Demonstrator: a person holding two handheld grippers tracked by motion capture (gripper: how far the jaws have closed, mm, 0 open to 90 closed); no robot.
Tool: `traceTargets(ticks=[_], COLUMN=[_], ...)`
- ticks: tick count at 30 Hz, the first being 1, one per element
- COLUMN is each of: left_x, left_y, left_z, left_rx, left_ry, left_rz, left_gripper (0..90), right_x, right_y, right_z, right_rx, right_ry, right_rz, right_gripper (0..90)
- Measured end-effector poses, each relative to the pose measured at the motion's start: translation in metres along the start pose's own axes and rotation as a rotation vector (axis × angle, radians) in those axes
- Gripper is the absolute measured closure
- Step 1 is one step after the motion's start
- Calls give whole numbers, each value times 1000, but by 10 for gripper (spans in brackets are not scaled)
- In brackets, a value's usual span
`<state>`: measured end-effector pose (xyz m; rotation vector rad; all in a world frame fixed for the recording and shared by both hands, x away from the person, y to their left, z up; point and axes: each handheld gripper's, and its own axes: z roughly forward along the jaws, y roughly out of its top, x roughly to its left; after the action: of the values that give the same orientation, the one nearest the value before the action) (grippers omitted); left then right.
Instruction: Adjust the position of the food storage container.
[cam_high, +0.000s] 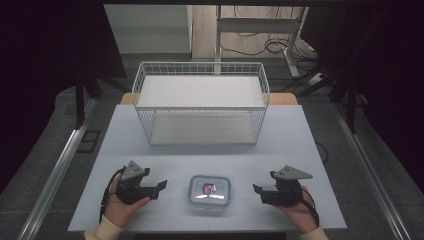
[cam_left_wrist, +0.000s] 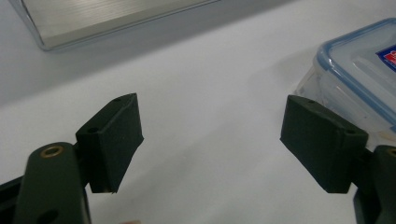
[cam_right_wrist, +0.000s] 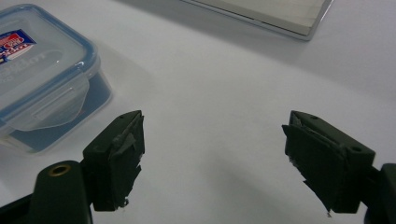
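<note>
A clear plastic food box (cam_high: 210, 190) with a blue-rimmed lid and a red and blue label lies closed near the table's front edge. My left gripper (cam_high: 161, 186) rests on the table to its left, jaws wide open and pointing at it, nothing between them. In the left gripper view the box (cam_left_wrist: 359, 70) sits at the upper right, just beyond the gripper (cam_left_wrist: 212, 140). My right gripper (cam_high: 257, 190) rests to the box's right, open and empty. In the right gripper view the box (cam_right_wrist: 42, 74) lies at the upper left, ahead of the gripper (cam_right_wrist: 212, 158).
A white wire basket (cam_high: 200, 102) stands at the back middle of the white table (cam_high: 295, 150). Its metal base edge (cam_left_wrist: 107, 18) shows at the top of both gripper views. A desk frame and cables lie on the floor beyond.
</note>
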<state>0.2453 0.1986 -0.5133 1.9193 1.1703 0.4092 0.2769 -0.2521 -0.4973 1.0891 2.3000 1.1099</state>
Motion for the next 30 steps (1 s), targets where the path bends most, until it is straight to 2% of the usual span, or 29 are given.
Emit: traceTargets(ticks=[5, 21, 30], left_x=[-1, -1, -2], left_y=[-1, 0, 2], left_z=[1, 1, 0], left_rx=[10, 12, 17], left_ry=[-11, -5, -3], left_rz=[5, 4, 9], left_gripper=[200, 192, 187], right_x=[1, -1, 0], right_y=[0, 2, 16], right_z=[-1, -2, -7], right_rx=[-1, 1, 10], right_ry=[-2, 4, 49], right_rz=[2, 4, 0], right_gripper=[205, 224, 283])
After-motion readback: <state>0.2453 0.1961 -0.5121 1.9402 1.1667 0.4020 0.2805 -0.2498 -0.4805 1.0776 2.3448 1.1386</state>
